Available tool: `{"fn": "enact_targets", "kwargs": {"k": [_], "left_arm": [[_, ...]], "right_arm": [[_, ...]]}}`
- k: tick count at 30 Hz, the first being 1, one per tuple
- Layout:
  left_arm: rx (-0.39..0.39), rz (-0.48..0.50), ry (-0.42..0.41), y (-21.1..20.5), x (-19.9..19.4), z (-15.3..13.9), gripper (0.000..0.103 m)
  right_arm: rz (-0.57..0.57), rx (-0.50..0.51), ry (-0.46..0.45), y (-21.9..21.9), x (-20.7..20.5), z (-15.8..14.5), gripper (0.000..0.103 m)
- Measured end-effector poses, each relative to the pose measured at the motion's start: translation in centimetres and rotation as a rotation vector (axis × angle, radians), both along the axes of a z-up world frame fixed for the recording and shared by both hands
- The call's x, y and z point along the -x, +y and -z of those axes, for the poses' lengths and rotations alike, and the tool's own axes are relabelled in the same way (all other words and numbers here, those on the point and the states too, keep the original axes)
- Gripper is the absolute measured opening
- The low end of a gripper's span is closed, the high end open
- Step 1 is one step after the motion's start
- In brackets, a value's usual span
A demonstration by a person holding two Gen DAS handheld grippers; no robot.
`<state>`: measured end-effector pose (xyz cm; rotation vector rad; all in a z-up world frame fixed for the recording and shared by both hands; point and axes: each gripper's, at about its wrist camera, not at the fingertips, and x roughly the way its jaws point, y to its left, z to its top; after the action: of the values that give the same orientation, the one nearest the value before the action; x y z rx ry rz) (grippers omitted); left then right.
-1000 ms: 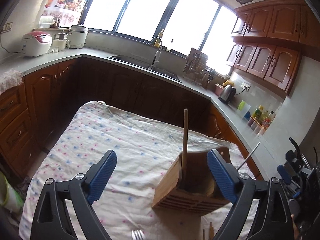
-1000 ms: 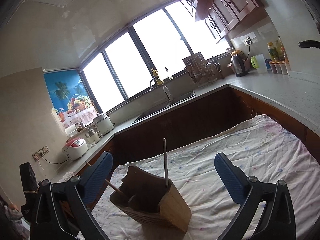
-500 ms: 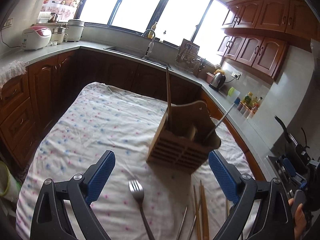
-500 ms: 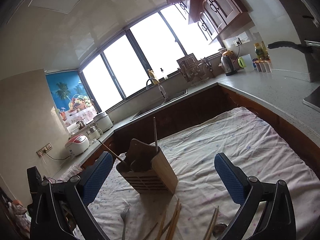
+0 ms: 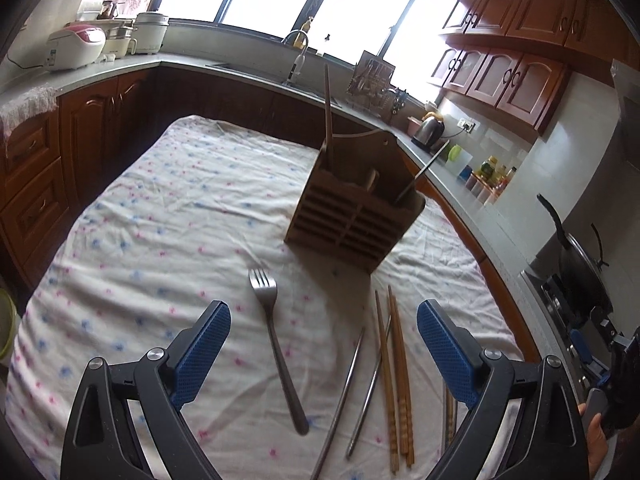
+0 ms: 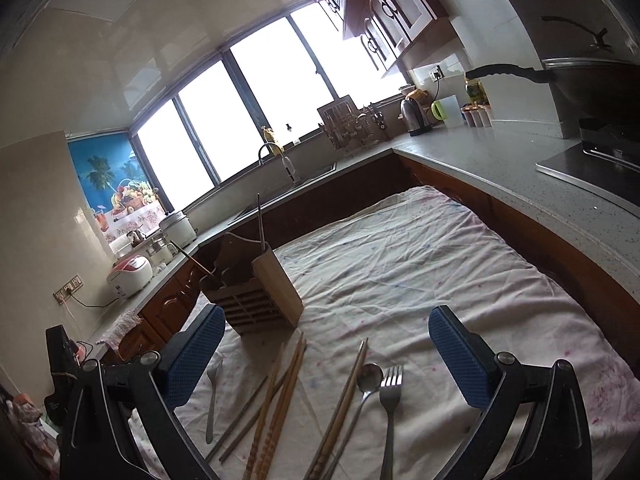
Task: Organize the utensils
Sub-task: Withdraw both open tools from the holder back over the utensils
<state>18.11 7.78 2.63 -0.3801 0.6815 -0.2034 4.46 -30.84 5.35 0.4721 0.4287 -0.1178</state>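
Left wrist view: left tool (image 5: 323, 350) with its two blue pads wide apart, holding nothing, above a tabletop (image 5: 160, 216) covered by a speckled cloth. One wooden utensil holder (image 5: 352, 220) stands at 12 o'clock from the tool, with one wooden stick (image 5: 328, 116) upright in its left compartment and one metal rod (image 5: 424, 172) leaning toward 1 o'clock from its right compartment. One fork (image 5: 276, 344) lies between the pads, tines toward 12 o'clock. Two metal chopsticks (image 5: 356, 392) lie just right of it, then one bundle of wooden chopsticks (image 5: 396, 376) at 5 o'clock; the count within the bundle cannot be told.

Right wrist view: right tool (image 6: 326, 356) likewise spread apart and empty. The holder (image 6: 260, 300) stands at 11 o'clock. On the cloth lie two forks, one (image 6: 390, 404) between the pads and one (image 6: 212, 396) at 8 o'clock, and one spoon (image 6: 366, 384) touching the nearer fork's left side. Wooden chopsticks (image 6: 280, 396) lie in two groups at 6 and 7 o'clock.
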Motion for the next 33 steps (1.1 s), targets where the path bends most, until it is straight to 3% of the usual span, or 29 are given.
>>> {"fn": "enact_targets", "kwargs": {"k": [13, 27, 33], "left_arm": [[-0.034, 0.046, 0.062, -3.1, -0.2, 1.5, 0.095], [-0.087, 0.085, 0.093, -5.9, -2.5, 2.3, 0.093], [-0.104, 0.112, 0.119, -7.1, -4.3, 2.7, 0.088]], "right_arm": [[-0.005, -0.009, 0.092, -0.5, 1.2, 3.5, 0.103], [-0.045, 0.047, 0.221, 0.0, -0.8, 6.2, 0.101], [-0.064, 0.068, 0.303, -0.1, -2.3, 7.7, 0.083]]}}
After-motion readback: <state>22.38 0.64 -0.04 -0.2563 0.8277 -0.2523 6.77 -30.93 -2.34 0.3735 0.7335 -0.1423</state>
